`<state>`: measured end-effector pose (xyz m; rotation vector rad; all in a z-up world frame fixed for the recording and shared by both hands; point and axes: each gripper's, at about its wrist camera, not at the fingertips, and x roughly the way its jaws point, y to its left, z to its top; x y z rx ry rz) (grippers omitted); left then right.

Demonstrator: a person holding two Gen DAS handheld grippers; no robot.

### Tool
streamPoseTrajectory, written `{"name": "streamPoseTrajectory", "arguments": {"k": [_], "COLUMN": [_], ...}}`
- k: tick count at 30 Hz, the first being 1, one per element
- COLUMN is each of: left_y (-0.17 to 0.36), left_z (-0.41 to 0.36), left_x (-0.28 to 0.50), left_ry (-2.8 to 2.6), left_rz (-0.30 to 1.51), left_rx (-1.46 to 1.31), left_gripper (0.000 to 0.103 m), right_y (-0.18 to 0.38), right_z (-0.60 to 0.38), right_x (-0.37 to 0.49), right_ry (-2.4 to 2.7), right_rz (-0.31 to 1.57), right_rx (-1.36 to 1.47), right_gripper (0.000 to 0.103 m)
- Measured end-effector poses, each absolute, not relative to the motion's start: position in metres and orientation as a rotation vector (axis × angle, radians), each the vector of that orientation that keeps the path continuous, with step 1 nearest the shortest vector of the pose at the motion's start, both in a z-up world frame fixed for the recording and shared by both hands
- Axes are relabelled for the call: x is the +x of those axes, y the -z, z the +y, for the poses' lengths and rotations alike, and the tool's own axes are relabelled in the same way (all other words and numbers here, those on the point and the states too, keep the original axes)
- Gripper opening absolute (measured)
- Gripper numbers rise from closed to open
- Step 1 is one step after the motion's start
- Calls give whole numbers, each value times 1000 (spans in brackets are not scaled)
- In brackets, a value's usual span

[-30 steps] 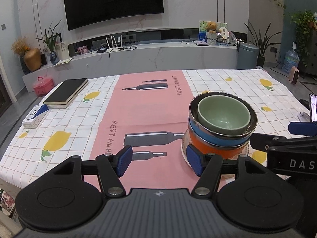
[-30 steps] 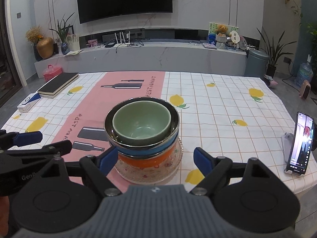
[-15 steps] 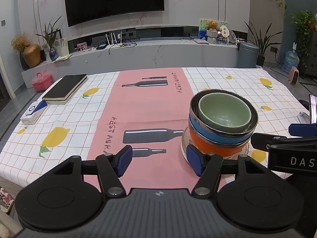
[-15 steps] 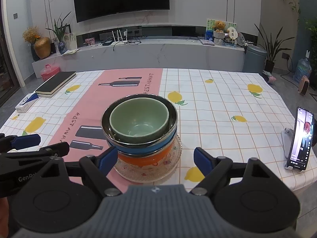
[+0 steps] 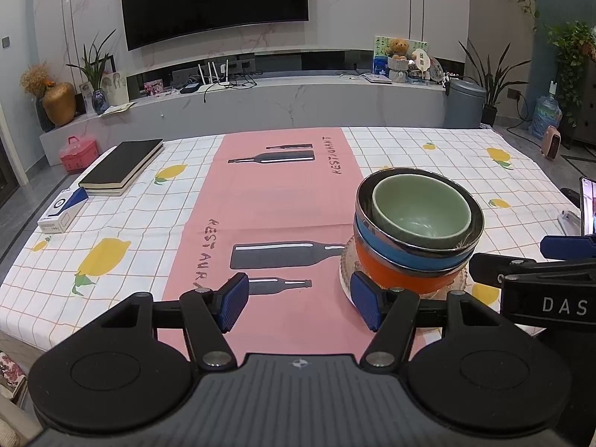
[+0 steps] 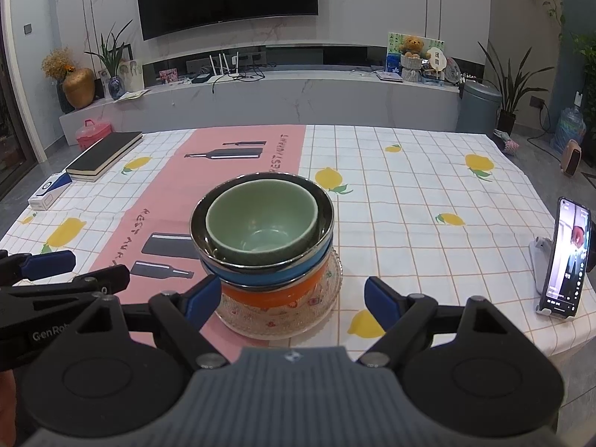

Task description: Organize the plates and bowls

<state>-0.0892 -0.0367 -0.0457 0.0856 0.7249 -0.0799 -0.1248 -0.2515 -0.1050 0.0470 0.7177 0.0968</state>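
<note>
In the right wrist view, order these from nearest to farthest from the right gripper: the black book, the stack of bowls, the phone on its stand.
From the right gripper:
1. Stack of bowls, just ahead between the open fingers, slightly left.
2. Phone on its stand, off to the right near the table edge.
3. Black book, far left at the back of the table.

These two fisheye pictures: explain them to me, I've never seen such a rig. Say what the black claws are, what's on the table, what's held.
Each picture comes from a camera mounted on a hand-held two-finger gripper, looking forward along its blue-padded fingers. One view shows the left gripper, the other the right gripper. Both are open and hold nothing. On the lemon-print tablecloth stands a stack: a clear glass plate, an orange bowl, a blue bowl, a shiny metal bowl, and a pale green bowl on top. A black notebook and an upright phone sit aside.
</note>
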Motion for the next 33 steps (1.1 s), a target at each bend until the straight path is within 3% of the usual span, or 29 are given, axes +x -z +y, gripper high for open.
{"name": "streamPoseTrajectory", "arguments": {"k": [33], "left_y": [46], "left_z": [-36], "left_x": [-91], "left_ry": [74], "left_rz": [730], "left_rx": [86], "left_gripper": [74], "right_y": [111], "right_z": [-253], "right_x": [-123], "right_ry": [-96], "right_rz": [741], "right_rx": [60], "right_gripper": [83]}}
